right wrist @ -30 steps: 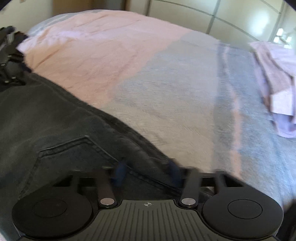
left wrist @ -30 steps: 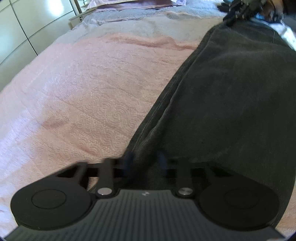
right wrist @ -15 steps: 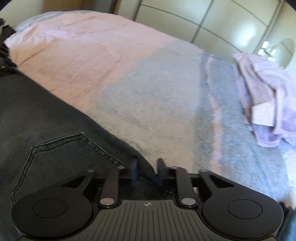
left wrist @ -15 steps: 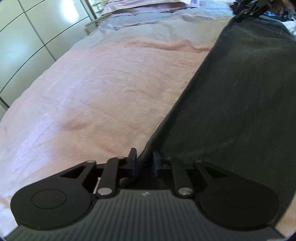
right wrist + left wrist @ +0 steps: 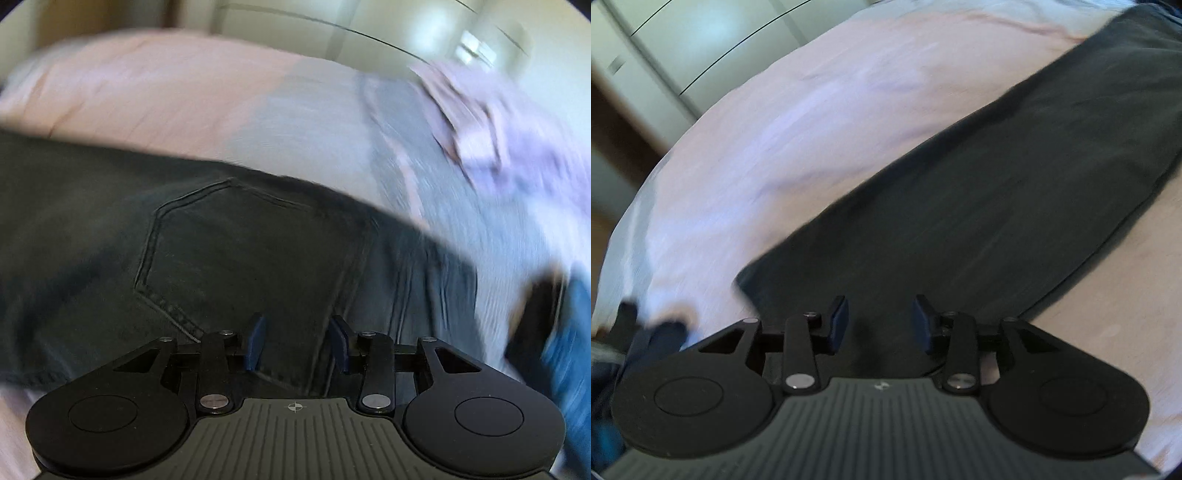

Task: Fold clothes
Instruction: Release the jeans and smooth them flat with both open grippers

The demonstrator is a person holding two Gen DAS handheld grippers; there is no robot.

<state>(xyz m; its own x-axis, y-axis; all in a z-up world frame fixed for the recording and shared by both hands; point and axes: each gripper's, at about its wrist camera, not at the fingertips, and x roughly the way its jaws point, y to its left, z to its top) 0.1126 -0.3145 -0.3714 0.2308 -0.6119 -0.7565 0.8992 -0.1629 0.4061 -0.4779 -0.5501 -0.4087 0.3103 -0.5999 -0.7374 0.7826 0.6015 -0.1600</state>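
While both views blur, left gripper (image 5: pixel 880 320) and right gripper (image 5: pixel 298 341) hover over dark jeans (image 5: pixel 229 251) with jaws apart, empty. Jeans lie flat across bed (image 5: pixel 820 122). Step: between folds, likely. Next: regrip edge, fold over.

No legible text, brand, number or label in either view. The only signs are a small white emblem on the left tool (image 5: pixel 880 326) housing and a crosshair mark on the right tool (image 5: pixel 298 341) housing.
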